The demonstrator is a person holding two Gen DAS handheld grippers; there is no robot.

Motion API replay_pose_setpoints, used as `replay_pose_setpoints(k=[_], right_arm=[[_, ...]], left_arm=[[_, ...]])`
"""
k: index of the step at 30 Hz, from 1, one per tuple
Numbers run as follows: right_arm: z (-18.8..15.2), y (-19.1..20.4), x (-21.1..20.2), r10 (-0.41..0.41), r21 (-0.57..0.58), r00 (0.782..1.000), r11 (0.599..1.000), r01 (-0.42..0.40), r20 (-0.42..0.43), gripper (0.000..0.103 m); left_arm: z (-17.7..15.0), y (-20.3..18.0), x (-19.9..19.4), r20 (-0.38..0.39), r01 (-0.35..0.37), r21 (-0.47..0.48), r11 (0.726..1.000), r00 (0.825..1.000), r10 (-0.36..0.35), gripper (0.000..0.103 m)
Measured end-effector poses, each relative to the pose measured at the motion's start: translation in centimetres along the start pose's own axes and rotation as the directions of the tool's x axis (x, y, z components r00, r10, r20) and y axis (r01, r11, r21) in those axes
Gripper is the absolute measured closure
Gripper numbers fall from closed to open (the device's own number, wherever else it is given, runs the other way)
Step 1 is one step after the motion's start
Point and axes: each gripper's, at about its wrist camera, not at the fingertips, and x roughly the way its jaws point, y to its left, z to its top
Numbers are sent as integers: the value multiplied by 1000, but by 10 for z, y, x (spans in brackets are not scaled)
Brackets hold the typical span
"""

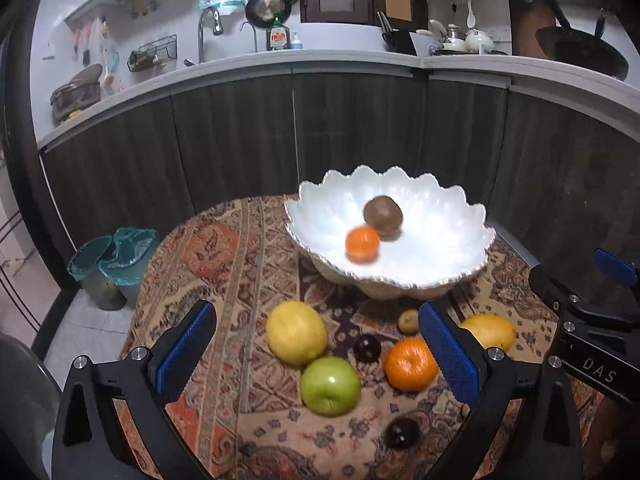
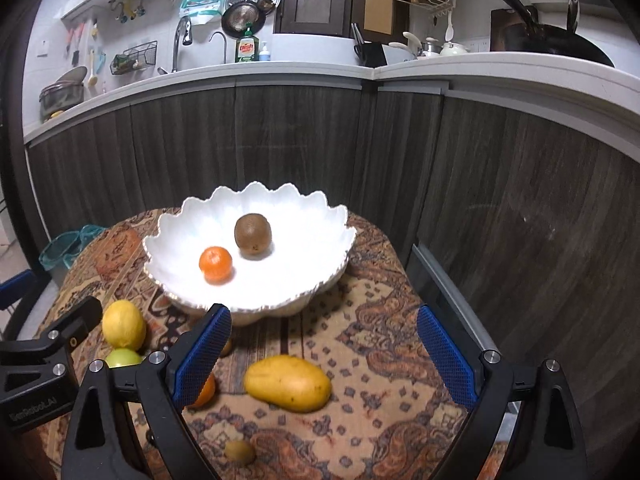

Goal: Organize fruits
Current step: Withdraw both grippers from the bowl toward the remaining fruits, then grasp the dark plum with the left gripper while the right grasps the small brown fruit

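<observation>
A round table covered by a patterned orange, cream and brown cloth (image 1: 248, 280) is seen in front of dark wood-grain kitchen cabinets (image 1: 240, 136) topped by a pale counter (image 1: 224, 66). Toward the far side of the table stands a large white scallop-edged bowl (image 1: 452, 240). Inside it lie a brown fuzzy kiwi (image 1: 383, 210) and a small orange mandarin (image 1: 362, 243), the two touching or nearly so in the left wrist view and slightly apart in the right wrist view.

The left gripper (image 1: 318, 360), black with blue ribbed pads, is held wide open above the near part of the table, nothing being gripped between its fingers. The right gripper (image 2: 324, 356), of the same make, is likewise spread wide and holds nothing.

On the cloth, between bowl and grippers, the loose fruit is spread. A large yellow lemon (image 1: 297, 332) lies just beside a glossy green apple (image 1: 330, 386). A yellow oblong mango (image 2: 287, 383) rests between the right gripper's fingers in its view, not touched by them. A second orange mandarin (image 1: 411, 364) sits near the left gripper's right finger. A dark round plum (image 1: 367, 348) lies between lemon and mandarin, another dark plum (image 1: 402, 433) nearer the table edge. A small greenish-brown kiwi (image 1: 408, 321) lies close to the bowl's base.
</observation>
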Motion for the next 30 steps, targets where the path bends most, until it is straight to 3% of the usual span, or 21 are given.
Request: replay_pose_setpoints(k=[18,27,30], right_arm=[[-58,-13,-1,11,-5,993,1000,-11,-116,8],[-77,-20,5,12,2,987,1000,-12,-163,9],[-80,-21,6,13,8,985,1000,-12,-170,9]], left_arm=[[-54,-25,12,-124,72,9,997,990,-71,1],[-70,-36,24,-209,101,21,995,973,-94,12],[-72,-38,29,-235,113,15,993,966,-107,23]])
